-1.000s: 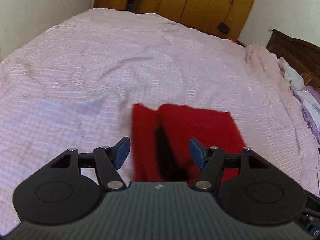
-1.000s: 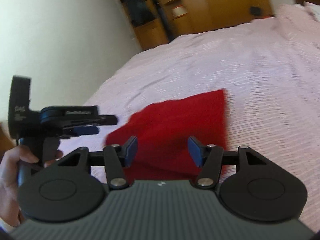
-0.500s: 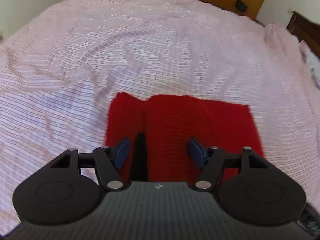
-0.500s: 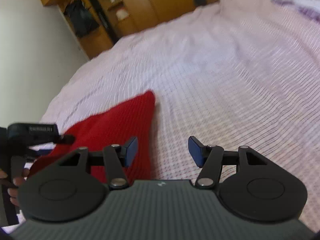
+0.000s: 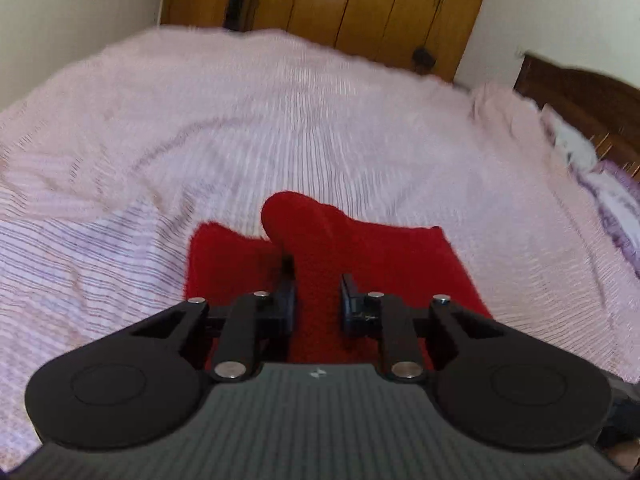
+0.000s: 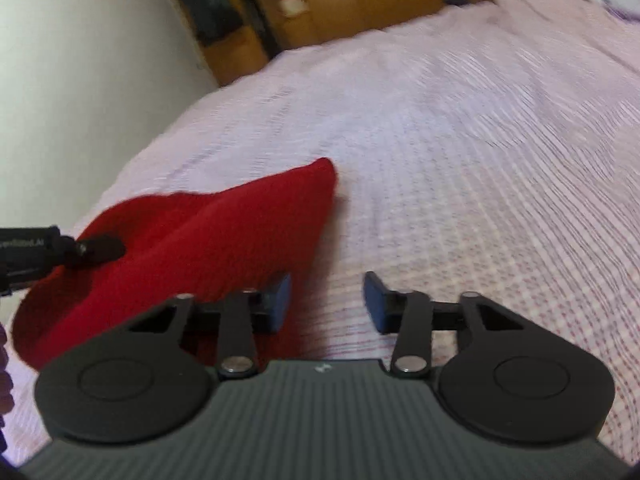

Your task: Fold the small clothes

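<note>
A red knitted garment lies on the pink striped bedcover, near the edge closest to the person. Part of it is bunched into a raised ridge that runs up from between the fingers of the left gripper to a rounded hump. The left gripper's jaws are closing and the ridge of red cloth sits right between them, the pads pressing on its sides — a pinch on the fold. A flatter flap of the garment spreads to the left of the ridge, and a wider panel spreads to the right.

In the right wrist view the garment tapers to a corner pointing away across the bed. The right gripper is at its right edge; its jaws are closing but stand apart, the left pad just over the red edge, the right pad over bare bedcover — nothing is gripped. The left gripper reaches in from the left there.

Beyond the bed stand wooden wardrobes and a dark headboard on the right.
</note>
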Tool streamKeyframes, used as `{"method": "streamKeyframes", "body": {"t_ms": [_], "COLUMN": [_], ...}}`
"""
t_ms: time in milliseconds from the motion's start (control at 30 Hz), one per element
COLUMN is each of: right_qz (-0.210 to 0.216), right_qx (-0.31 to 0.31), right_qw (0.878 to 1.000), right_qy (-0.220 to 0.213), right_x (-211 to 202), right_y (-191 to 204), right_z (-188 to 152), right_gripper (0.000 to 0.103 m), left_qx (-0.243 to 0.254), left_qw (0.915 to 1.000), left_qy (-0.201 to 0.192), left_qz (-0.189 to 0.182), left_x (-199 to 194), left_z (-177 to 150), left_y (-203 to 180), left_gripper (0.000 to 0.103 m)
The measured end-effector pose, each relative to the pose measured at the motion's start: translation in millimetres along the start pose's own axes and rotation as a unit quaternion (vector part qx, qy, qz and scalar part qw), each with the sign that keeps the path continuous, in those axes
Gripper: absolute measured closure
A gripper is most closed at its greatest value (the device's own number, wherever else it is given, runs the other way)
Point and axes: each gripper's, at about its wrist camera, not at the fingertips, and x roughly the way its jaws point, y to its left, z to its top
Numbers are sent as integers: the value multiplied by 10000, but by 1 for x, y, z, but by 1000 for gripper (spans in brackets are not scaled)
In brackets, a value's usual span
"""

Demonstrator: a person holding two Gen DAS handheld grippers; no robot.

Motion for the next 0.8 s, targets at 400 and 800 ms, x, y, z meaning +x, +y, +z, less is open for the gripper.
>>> {"method": "streamKeyframes", "body": {"t_ms": [400,800], "right_qz": [156,591], "right_qx": [-1354,-304], "right_qw": [9905,9978], "right_qy": [-177,-84], "right_x": [-2,-28], "right_y": [84,50], "right_z": [-2,6], "right_gripper": [72,22], "left_qx": [-63,-418], "left_qw": [9956,9978], "left_qy": [135,-56], "left_qz": [926,520], "left_x": [-18,-45], "left_z": [-27,-23], "left_y": [51,42], "left_gripper": [79,44]}}
